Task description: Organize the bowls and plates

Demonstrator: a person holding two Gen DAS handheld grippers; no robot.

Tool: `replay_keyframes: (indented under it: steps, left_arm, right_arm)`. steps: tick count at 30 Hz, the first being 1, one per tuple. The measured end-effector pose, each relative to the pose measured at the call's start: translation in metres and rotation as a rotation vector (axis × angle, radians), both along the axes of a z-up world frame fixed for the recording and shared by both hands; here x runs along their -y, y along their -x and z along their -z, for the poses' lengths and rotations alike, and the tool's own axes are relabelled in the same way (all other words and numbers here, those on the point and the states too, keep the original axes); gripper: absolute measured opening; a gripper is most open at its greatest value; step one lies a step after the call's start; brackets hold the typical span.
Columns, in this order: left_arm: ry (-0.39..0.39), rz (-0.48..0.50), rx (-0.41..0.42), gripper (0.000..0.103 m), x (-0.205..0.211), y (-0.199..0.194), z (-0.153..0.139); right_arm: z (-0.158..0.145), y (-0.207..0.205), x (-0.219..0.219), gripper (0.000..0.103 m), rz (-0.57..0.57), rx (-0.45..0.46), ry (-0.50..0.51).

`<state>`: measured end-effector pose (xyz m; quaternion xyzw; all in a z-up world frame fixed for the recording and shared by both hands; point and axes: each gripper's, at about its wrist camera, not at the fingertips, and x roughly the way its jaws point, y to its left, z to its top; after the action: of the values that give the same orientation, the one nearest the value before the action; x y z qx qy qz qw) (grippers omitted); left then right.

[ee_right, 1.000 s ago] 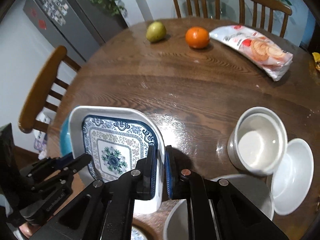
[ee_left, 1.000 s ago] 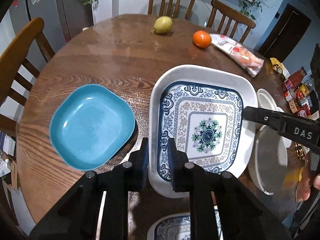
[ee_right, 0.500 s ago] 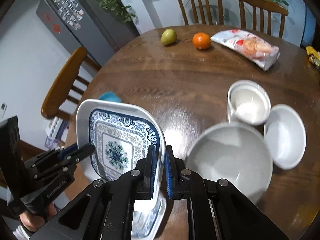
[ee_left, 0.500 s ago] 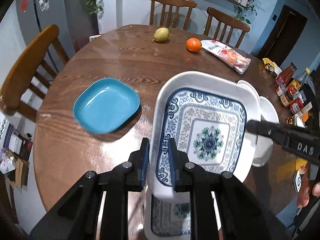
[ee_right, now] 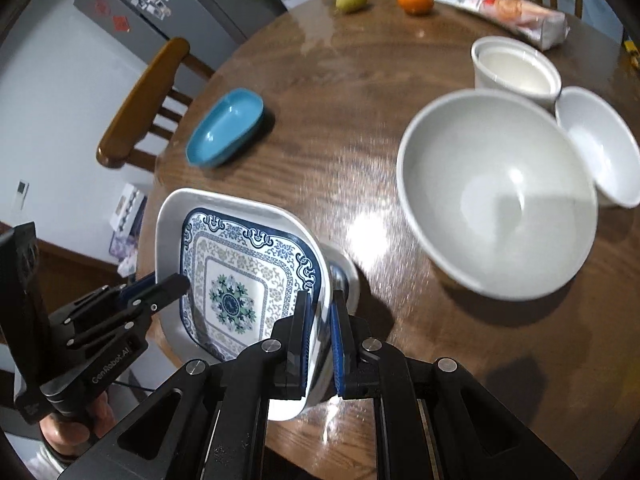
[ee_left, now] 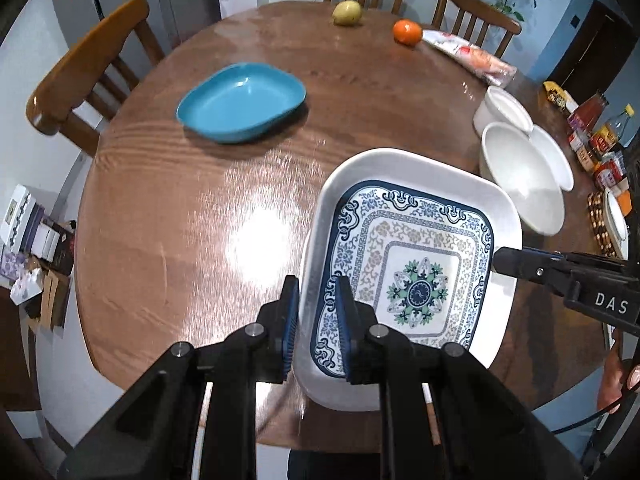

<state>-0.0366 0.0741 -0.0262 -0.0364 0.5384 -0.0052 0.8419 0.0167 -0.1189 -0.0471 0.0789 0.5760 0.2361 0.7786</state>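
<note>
**Blue-patterned plate carried on two rim grips**

Black tongs pinch opposite edges of one dish. The left gripper [ee_left: 316, 324] has its blue pads closed on the near-left rim of the patterned plate [ee_left: 416, 276], and the right gripper [ee_right: 320, 332] is clamped on the opposite rim. The plate hangs tilted over the near edge of the wooden table [ee_left: 200, 220], above a second patterned plate [ee_right: 346, 276] of which only a sliver shows beneath it.

Further out sit a blue dish [ee_left: 240, 100], a large white bowl [ee_right: 496, 192], a smaller bowl [ee_right: 600, 144] and a white cup [ee_right: 516, 68], with a pear [ee_left: 347, 12], an orange [ee_left: 407, 32] and a snack packet [ee_left: 468, 54] at the far side.

The risk, as I judge it, is the glazed rim sliding through such narrow grips if the hands drift apart or tilt unevenly. Set down off-centre on the lower plate, it could rock, or tip off the table edge.
</note>
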Motion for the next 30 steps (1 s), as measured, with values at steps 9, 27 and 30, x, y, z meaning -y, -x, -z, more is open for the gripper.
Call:
replay_keyframes:
  steps: [9, 27, 30]
  left_arm:
    - [-0.007, -0.005, -0.042, 0.015, 0.002, -0.008, 0.017]
    - [-0.046, 0.036, -0.082, 0.015, 0.005, -0.024, 0.034]
    - [-0.035, 0.042, -0.074, 0.015, 0.006, -0.032, 0.035]
  right_arm:
    - [0.03, 0.002, -0.004, 0.011, -0.004, -0.054, 0.051]
    - [0.032, -0.013, -0.02, 0.011, 0.0, -0.032, 0.159]
    - [0.032, -0.018, -0.015, 0.012, 0.018, -0.018, 0.17]
